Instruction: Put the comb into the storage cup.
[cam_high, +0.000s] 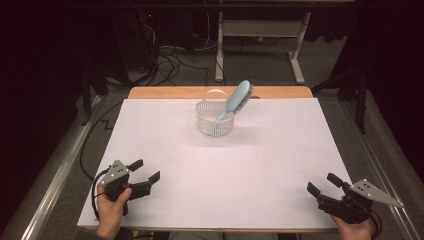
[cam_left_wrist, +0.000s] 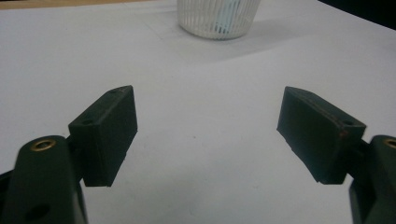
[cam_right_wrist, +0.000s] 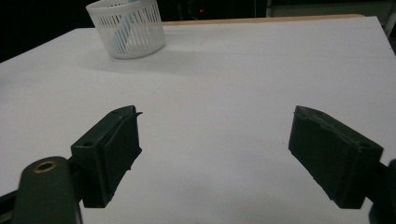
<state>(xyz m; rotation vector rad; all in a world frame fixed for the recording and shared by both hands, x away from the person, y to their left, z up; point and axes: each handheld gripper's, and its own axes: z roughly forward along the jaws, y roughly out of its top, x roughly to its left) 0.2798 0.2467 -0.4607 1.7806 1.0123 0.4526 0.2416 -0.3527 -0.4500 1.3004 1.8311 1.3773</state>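
Partly hidden, the hairbrush (cam_high: 237, 99) handle sinks inside the basket (cam_high: 214, 125).

Open white table (cam_high: 225, 170) all around; sole obstacle: far-centre basket (cam_high: 215, 120) with hairbrush (cam_high: 236, 99).

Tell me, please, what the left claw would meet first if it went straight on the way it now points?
Probably the white basket holding the blue hairbrush. The left claw stands open over bare white table, and the basket sits just right of its centre line, so it might only clip it.
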